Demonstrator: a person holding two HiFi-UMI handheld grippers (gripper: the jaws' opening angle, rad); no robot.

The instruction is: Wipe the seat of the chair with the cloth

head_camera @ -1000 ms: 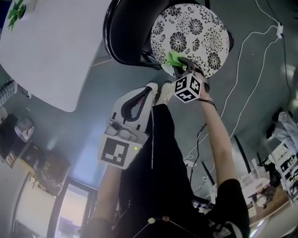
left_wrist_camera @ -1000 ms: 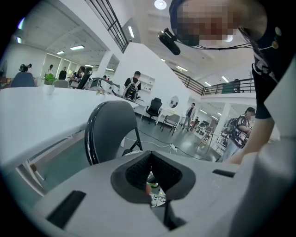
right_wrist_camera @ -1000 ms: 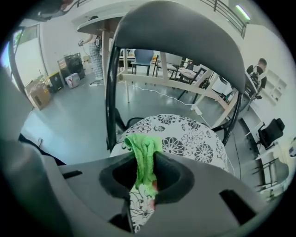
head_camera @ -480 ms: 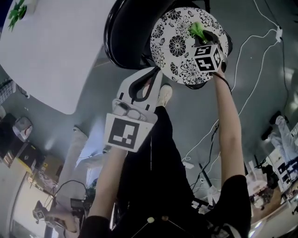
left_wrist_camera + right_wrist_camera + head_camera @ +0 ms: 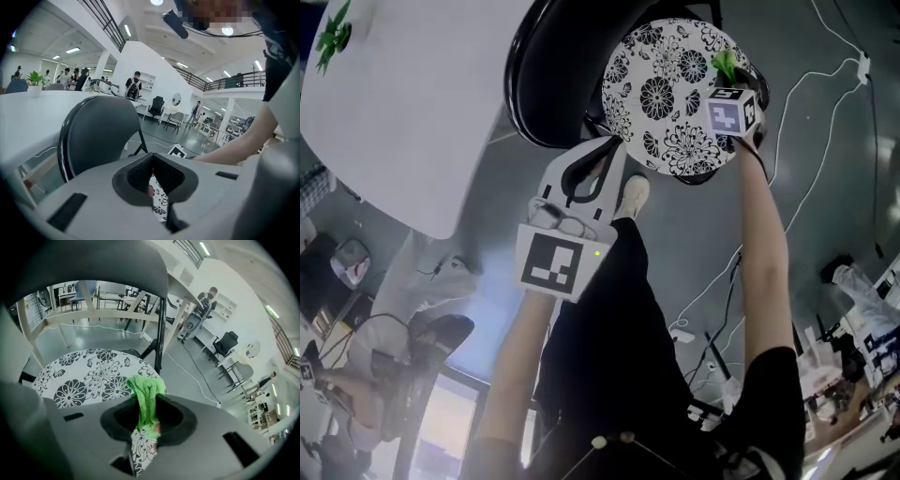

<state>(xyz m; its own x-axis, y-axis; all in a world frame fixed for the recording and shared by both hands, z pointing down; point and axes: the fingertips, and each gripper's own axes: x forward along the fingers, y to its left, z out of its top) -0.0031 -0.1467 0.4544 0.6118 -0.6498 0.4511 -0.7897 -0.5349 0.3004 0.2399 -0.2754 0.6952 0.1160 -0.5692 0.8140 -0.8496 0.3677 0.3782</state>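
Observation:
The chair's round seat (image 5: 670,89), white with black flowers, lies at the top of the head view below its dark backrest (image 5: 553,75). My right gripper (image 5: 727,75) is over the seat's far right edge, shut on a bright green cloth (image 5: 724,64). In the right gripper view the cloth (image 5: 146,401) hangs pinched between the jaws and rests on the seat (image 5: 89,376). My left gripper (image 5: 581,187) hovers off the seat's near left rim, shut with nothing in it. The left gripper view shows the backrest (image 5: 93,136) ahead and a strip of seat below the jaws.
A large white table (image 5: 403,103) fills the upper left of the head view. White cables (image 5: 797,112) trail over the grey floor to the right. The person's legs and shoes (image 5: 633,192) stand just below the seat. Clutter lies at the lower right and lower left.
My right gripper has carried the cloth across the seat, from its near left rim to the far right edge. The left gripper rose a little toward the seat.

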